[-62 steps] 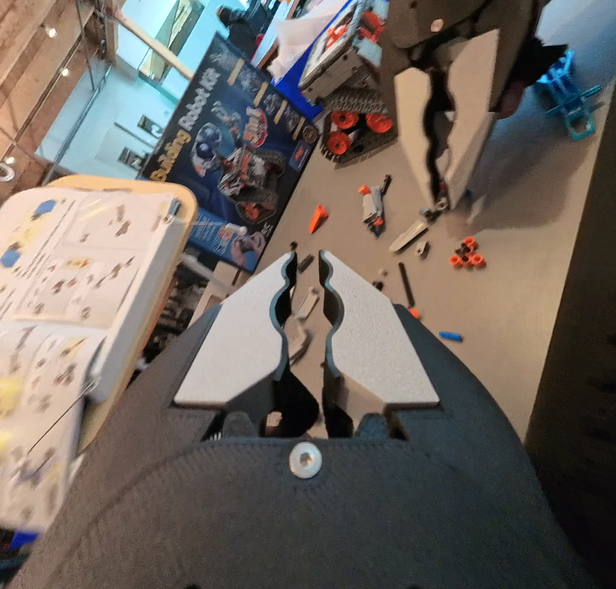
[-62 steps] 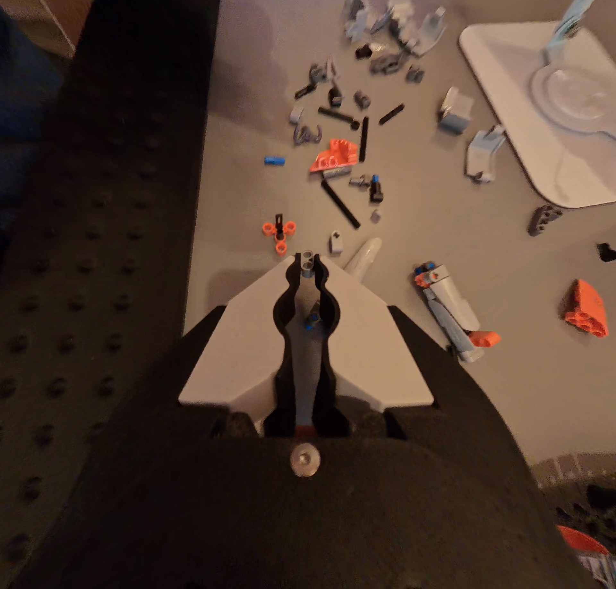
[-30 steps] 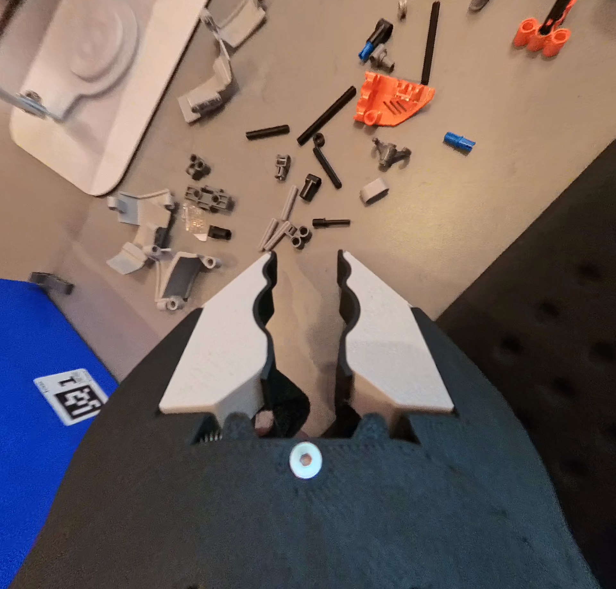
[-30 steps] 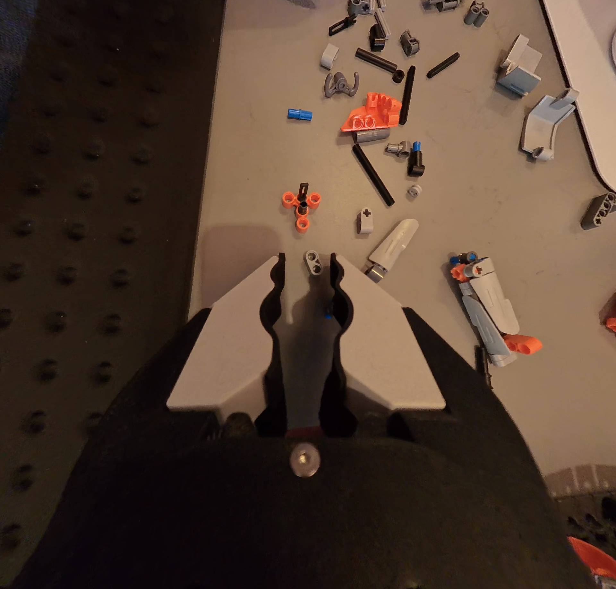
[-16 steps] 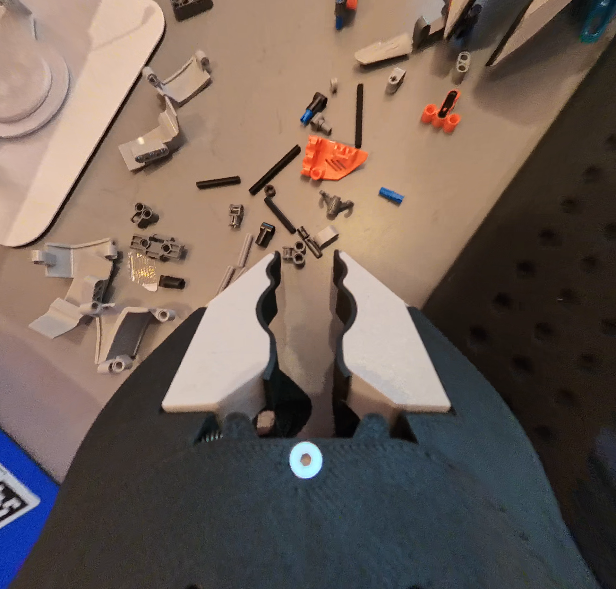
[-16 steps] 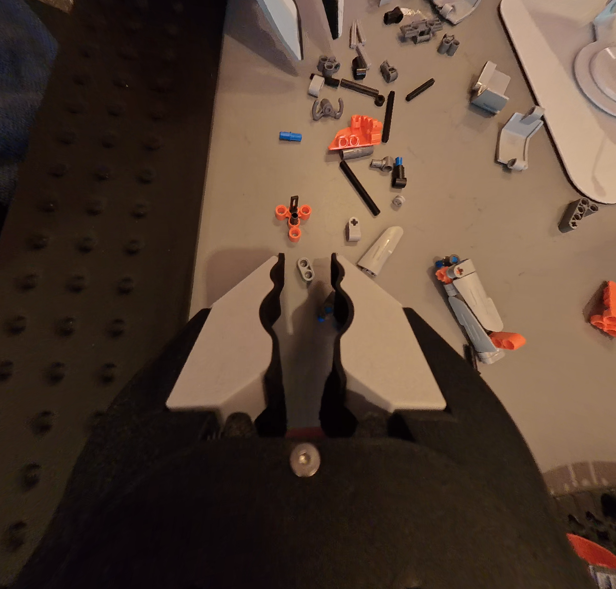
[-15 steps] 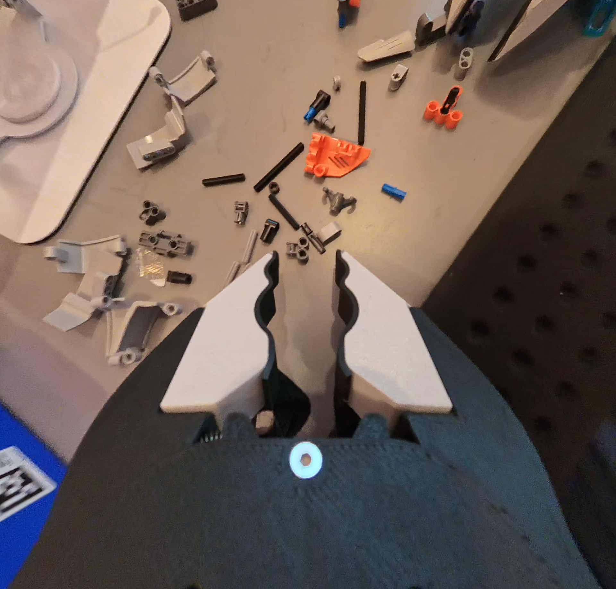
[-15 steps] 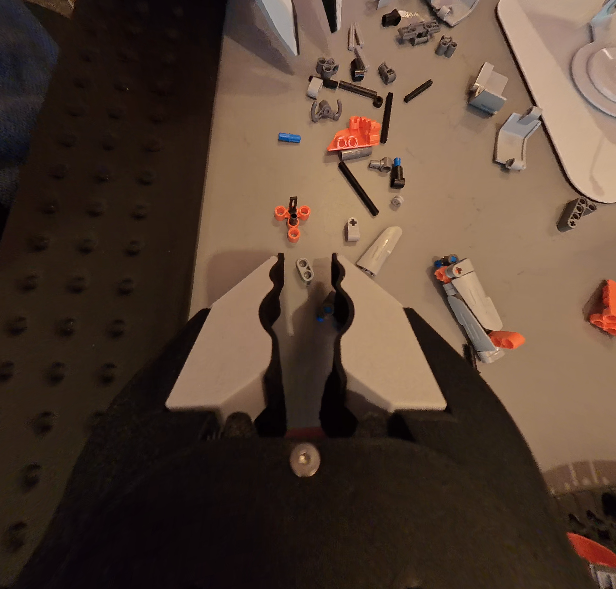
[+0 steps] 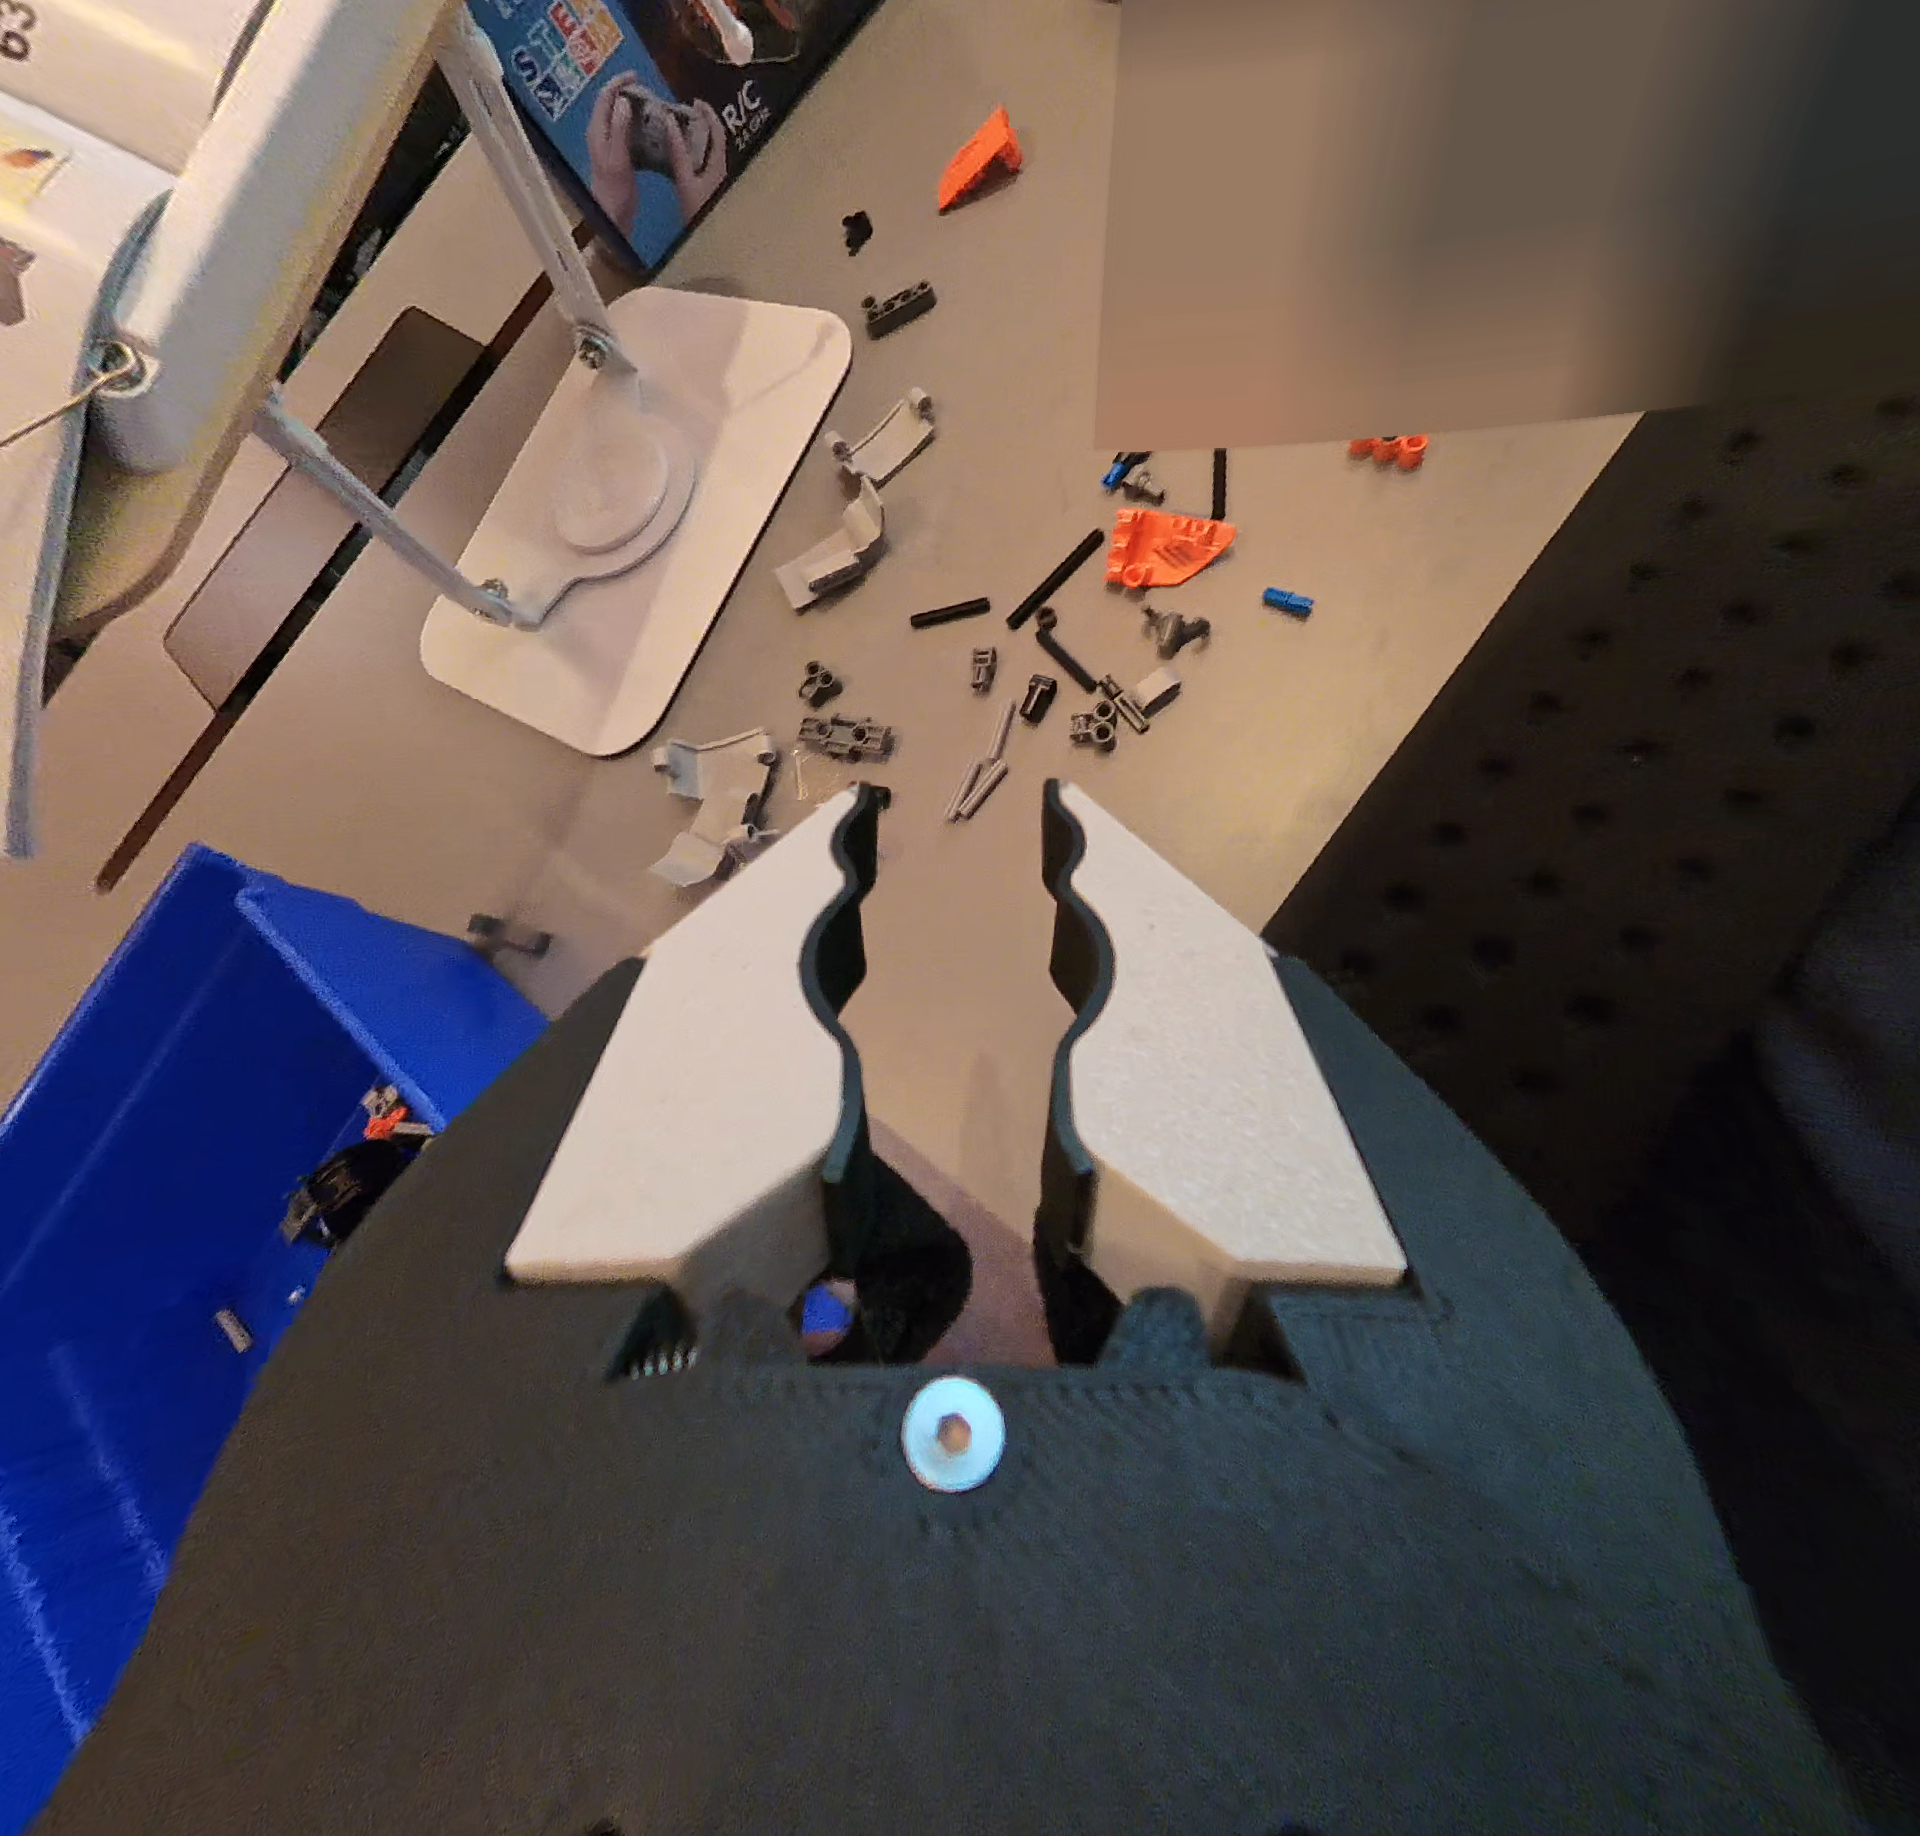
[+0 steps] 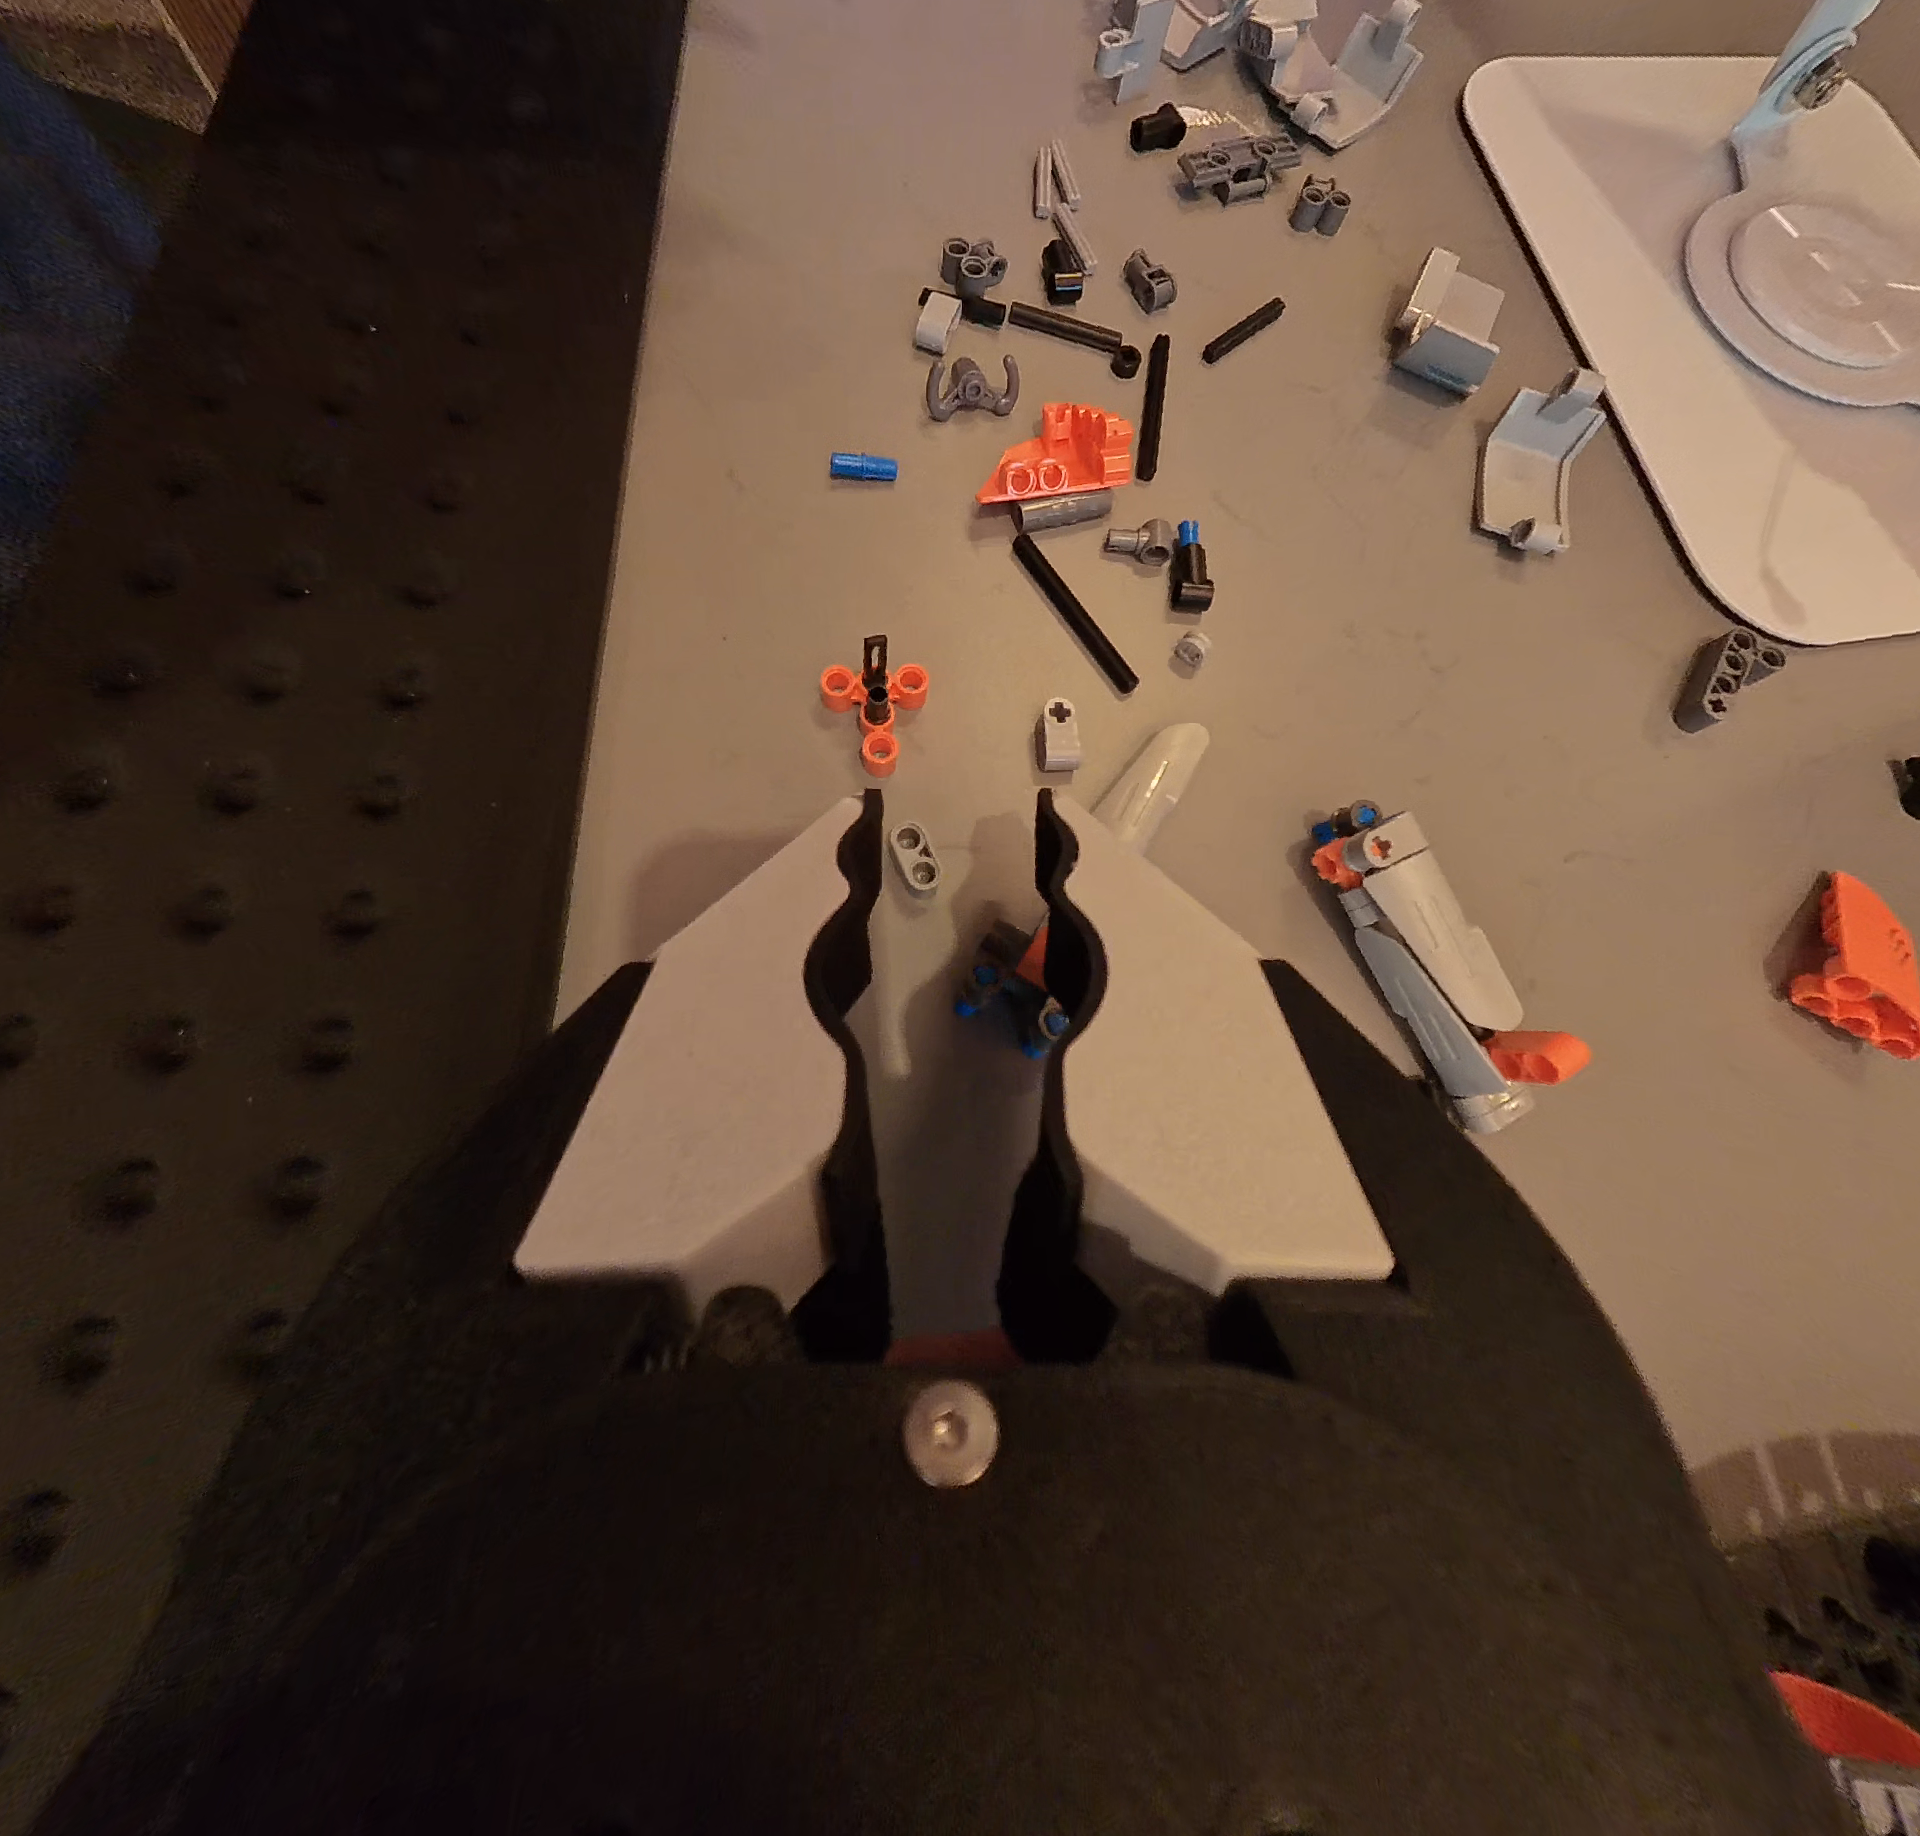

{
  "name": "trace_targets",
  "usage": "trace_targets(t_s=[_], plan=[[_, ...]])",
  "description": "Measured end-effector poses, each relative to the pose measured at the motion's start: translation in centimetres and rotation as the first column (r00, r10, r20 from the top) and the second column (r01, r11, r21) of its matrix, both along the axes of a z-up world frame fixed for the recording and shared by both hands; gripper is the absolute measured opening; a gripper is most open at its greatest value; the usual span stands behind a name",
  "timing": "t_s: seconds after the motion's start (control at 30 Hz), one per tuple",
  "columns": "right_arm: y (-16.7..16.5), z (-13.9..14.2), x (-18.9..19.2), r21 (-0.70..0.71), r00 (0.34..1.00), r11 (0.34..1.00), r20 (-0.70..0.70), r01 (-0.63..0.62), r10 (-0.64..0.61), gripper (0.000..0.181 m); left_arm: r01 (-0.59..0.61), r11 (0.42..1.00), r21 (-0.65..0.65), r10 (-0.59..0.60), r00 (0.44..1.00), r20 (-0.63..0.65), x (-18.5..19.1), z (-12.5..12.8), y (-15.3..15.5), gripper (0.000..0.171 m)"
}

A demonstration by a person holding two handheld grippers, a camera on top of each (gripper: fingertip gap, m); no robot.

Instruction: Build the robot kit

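- Overhead, the left tool (image 9: pixel 956 799) hangs above the table (image 9: pixel 1351 747) near its edge, jaws apart, holding nothing; grey rods (image 9: pixel 982 774) lie just beyond its tips.
- Right tool (image 10: pixel 954 799) likewise gapes empty; a grey two-hole link (image 10: pixel 914 859) and a small blue-pinned piece (image 10: pixel 1013 986) lie between its fingers (image 10: pixel 727 1059).
- Orange three-ring piece (image 10: pixel 876 708) sits just ahead.

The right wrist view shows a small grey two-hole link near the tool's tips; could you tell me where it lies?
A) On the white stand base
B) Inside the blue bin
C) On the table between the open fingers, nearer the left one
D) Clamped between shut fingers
C: the grey two-hole link lies flat on the table between the spread fingers of the right tool, nearer the left finger and ungripped.
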State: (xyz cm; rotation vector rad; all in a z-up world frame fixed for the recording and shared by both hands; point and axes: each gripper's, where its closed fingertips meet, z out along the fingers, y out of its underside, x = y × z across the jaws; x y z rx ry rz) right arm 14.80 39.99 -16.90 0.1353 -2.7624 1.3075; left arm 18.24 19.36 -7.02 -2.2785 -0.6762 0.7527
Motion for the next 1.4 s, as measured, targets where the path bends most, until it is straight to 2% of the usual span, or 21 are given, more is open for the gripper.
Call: trace_targets(t_s=[0.07,0.17,0.3,0.43,0.63,0.7,0.77,0.9,1.13,1.27,1.4], plan=[[-0.1,0.0,0.1,-0.002,1.000,1.000,0.000,-0.003,0.003,0.027,0.055,0.998,-0.004,-0.055,0.998,0.028,0.0,-1.2,1.5,0.029],[-0.1,0.0,0.1,-0.001,1.000,1.000,-0.003,-0.004,0.004,0.027,0.157,0.985,-0.070,-0.152,0.985,0.080,-0.4,-4.6,4.5,0.026],[-0.2,0.2,0.2,-0.010,1.000,1.000,-0.010,-0.009,0.009,0.026,0.218,0.969,-0.119,-0.196,0.966,0.171,-1.7,-8.7,6.0,0.026],[-0.2,0.3,0.4,-0.011,1.000,1.000,-0.016,-0.016,0.016,0.026,0.247,0.964,-0.096,-0.215,0.942,0.257,-1.7,-10.6,6.7,0.027],[-0.3,0.5,0.4,-0.014,1.000,1.000,-0.022,-0.017,0.017,0.025,0.262,0.962,-0.072,-0.230,0.928,0.294,-1.4,-11.9,7.6,0.026],[-0.3,0.5,0.5,-0.014,1.000,1.000,-0.022,-0.018,0.017,0.025,0.301,0.953,-0.046,-0.272,0.909,0.316,-0.5,-12.0,8.4,0.019],[-0.3,0.5,0.5,-0.015,1.000,1.000,-0.024,-0.018,0.018,0.025,0.322,0.946,-0.041,-0.294,0.904,0.310,-0.3,-11.8,8.6,0.023],[-0.2,0.7,0.5,-0.020,1.000,1.000,-0.026,-0.019,0.018,0.025,0.294,0.955,-0.042,-0.269,0.915,0.301,-1.1,-11.5,8.2,0.030],[-0.2,0.7,0.6,-0.021,0.999,1.000,-0.024,-0.023,0.022,0.025,0.318,0.946,-0.068,-0.286,0.913,0.290,-0.4,-11.5,8.5,0.029],[-0.2,1.0,0.1,-0.042,1.000,0.999,-0.021,-0.002,0.001,0.026,0.282,0.958,-0.053,-0.264,0.937,0.229,-0.5,-9.4,7.8,0.028],[-0.2,1.1,-0.2,-0.057,1.000,0.998,-0.012,0.006,-0.006,0.024,0.229,0.970,-0.082,-0.218,0.967,0.131,-0.1,-4.8,5.7,0.028]])
